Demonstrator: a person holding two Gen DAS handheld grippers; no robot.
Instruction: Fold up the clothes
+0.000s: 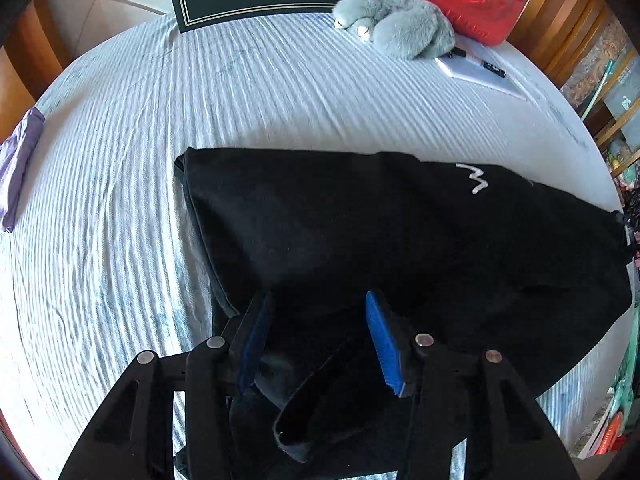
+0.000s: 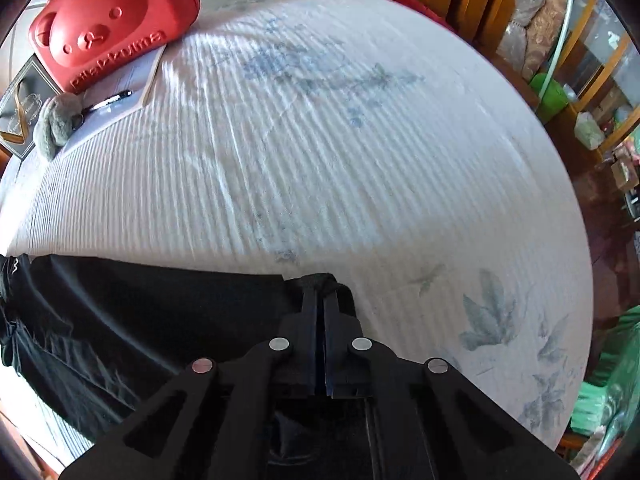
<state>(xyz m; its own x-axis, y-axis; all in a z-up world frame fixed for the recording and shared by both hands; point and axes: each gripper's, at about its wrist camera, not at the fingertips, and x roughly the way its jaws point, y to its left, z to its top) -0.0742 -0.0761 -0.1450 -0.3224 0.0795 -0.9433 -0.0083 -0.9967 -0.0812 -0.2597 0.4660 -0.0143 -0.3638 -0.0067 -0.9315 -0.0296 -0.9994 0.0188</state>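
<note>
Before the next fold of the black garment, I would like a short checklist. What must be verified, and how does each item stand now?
1. right gripper pinches the black garment at its edge: ok, jaws together with cloth bunched at the tips.
2. left gripper has cloth: not ok, jaws stand open over the fabric.
3. Bare striped sheet beyond the garment for the fold: ok.
4. grey plush toy and red case lie away from the garment: ok.
5. Garment lies flat: cannot tell, folds near the left gripper.

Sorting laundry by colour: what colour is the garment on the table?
Black garment, small white mark; clearest in left wrist view.
</note>
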